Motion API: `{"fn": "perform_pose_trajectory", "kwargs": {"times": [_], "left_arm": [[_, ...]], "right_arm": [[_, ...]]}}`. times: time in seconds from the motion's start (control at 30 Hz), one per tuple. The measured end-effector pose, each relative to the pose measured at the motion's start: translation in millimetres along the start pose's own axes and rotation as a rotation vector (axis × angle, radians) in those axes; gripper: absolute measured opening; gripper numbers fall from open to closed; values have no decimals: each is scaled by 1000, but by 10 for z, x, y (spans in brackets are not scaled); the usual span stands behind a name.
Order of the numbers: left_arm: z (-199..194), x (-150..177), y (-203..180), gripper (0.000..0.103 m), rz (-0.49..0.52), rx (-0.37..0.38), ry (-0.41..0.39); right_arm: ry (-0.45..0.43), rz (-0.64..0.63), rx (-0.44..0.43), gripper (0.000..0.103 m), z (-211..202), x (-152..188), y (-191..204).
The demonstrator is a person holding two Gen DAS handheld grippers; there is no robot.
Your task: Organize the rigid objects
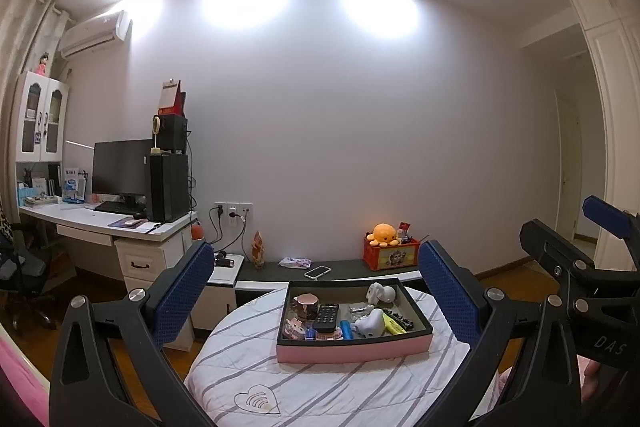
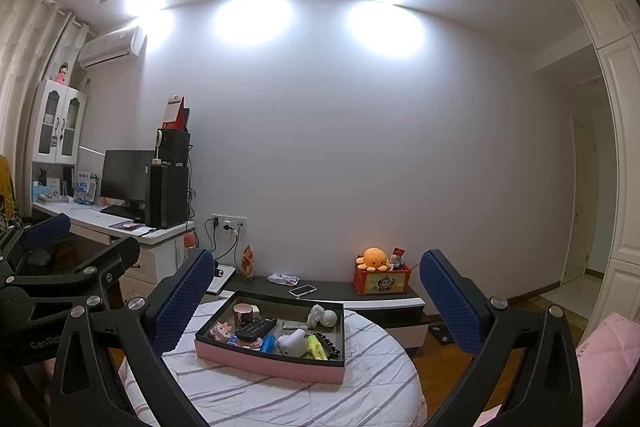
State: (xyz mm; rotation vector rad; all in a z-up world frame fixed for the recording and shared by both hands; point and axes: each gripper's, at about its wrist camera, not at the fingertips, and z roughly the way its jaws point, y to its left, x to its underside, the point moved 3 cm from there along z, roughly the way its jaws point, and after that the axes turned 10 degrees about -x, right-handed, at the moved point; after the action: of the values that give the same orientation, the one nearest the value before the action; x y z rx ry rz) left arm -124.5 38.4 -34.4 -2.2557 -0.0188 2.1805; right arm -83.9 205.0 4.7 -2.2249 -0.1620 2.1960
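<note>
I see both claws spread and empty, the left claw (image 1: 316, 295) and right claw (image 2: 316, 295). The pink tray (image 1: 352, 349) sits ahead on the striped desk (image 1: 320, 387).

Black gripper frames (image 1: 320, 311), silver screws, blue dimpled pads (image 1: 182, 293).

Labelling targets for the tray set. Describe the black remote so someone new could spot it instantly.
Find the round table under the striped white cloth; on it sits a pink-sided tray with a dark interior. The remote lies flat left of centre, in front of a shiny copper-pink tin. It is the only flat black slab with rows of buttons.
</note>
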Motion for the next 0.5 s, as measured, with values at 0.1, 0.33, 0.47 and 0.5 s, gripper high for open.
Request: {"fn": "perform_pose_trajectory", "kwargs": {"times": [0.1, 0.33, 0.47, 0.5], "left_arm": [[14, 0, -7, 103, 1, 0, -4], [43, 14, -26, 103, 3, 1, -5], [47, 16, -32, 103, 5, 0, -6], [52, 19, -32, 103, 6, 0, -5]], "right_arm": [[1, -1, 3, 103, 6, 1, 0], [0, 3, 6, 103, 7, 10, -11], [0, 2, 9, 103, 11, 19, -22], [-1, 3, 9, 103, 11, 21, -24]]}}
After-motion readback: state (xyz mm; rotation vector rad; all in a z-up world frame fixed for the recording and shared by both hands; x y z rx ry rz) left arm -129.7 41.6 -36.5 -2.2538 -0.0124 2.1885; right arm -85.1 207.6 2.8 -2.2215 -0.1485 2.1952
